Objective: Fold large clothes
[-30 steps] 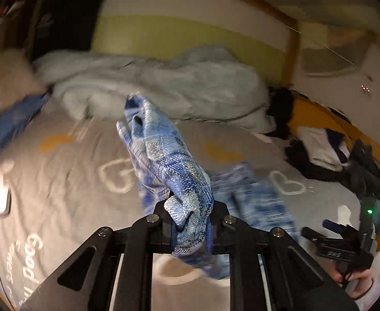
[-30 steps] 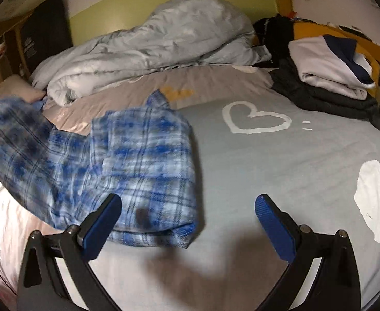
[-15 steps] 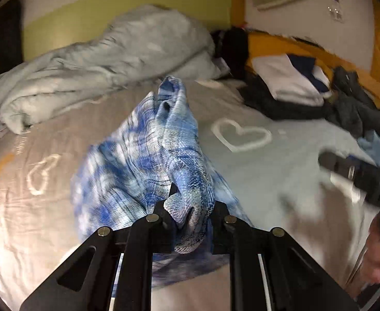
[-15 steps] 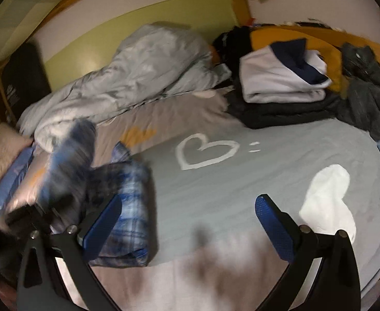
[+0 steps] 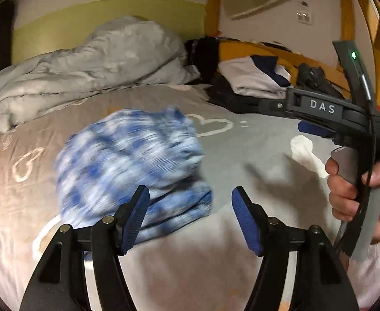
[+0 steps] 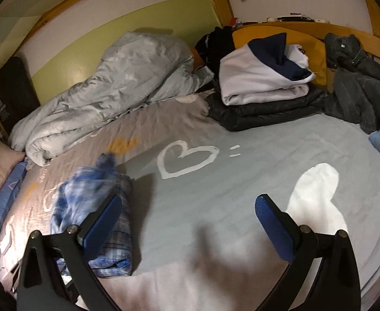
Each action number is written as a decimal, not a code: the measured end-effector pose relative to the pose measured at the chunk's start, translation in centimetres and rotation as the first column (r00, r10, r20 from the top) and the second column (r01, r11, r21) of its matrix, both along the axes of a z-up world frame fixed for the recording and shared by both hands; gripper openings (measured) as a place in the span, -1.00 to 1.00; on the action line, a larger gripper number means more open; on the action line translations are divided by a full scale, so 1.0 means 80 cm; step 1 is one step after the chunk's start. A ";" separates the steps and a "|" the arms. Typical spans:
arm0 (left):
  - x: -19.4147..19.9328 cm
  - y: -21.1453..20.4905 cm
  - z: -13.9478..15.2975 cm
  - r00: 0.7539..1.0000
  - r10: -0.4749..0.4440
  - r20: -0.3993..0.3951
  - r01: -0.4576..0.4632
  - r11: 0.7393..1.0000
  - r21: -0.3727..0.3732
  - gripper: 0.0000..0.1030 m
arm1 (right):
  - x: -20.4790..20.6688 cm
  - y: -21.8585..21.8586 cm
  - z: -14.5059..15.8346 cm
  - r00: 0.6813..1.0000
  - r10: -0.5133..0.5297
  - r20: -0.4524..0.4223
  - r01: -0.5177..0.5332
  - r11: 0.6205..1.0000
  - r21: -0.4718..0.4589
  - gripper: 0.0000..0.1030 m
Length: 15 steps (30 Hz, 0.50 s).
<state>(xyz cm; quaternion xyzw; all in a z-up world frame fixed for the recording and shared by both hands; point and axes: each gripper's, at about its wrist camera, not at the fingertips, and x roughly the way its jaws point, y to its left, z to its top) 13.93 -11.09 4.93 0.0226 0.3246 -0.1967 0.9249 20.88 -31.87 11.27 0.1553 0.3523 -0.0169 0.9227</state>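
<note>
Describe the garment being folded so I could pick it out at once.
Start at the grey bed sheet with its white heart outline. Left of that heart lies a folded blue-and-white checked garment, away from the clothes stacked by the headboard. It is the only patterned piece; the stacked ones are plain white, navy and black.

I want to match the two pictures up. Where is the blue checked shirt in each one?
Left wrist view: the blue checked shirt lies blurred on the bed, left of centre, just beyond the left finger.
Right wrist view: the same shirt is at the lower left, partly behind the left finger.
Shared landmark: the white outlined heart printed on the sheet, to the right of the shirt in both views.
</note>
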 end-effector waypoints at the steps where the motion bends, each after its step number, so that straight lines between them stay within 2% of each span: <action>1: -0.003 0.010 0.001 1.000 0.030 0.006 -0.030 1.000 -0.001 0.26 | 0.000 0.003 -0.001 1.000 0.019 0.002 -0.019 1.000 0.009 1.00; 4: -0.003 0.048 -0.005 0.991 0.136 0.010 -0.136 0.991 0.013 0.31 | 0.000 0.022 0.000 0.993 0.120 0.022 -0.121 0.992 0.047 1.00; 6: 0.009 0.073 -0.017 0.978 0.206 -0.016 -0.205 0.978 0.027 0.31 | 0.001 0.040 0.001 0.977 0.210 0.044 -0.214 0.973 0.092 0.97; 9: 0.021 0.110 -0.041 0.952 0.296 -0.074 -0.295 0.955 0.020 0.31 | 0.007 0.075 0.006 0.939 0.334 0.087 -0.343 0.930 0.132 0.74; 12: 0.032 0.133 -0.070 0.937 0.309 -0.160 -0.313 0.950 0.003 0.31 | 0.022 0.112 0.009 0.909 0.406 0.093 -0.415 0.901 0.126 0.50; 15: 0.033 0.142 -0.091 0.931 0.296 -0.214 -0.304 0.953 -0.005 0.31 | 0.051 0.142 -0.005 0.906 0.423 0.007 -0.421 0.899 0.116 0.26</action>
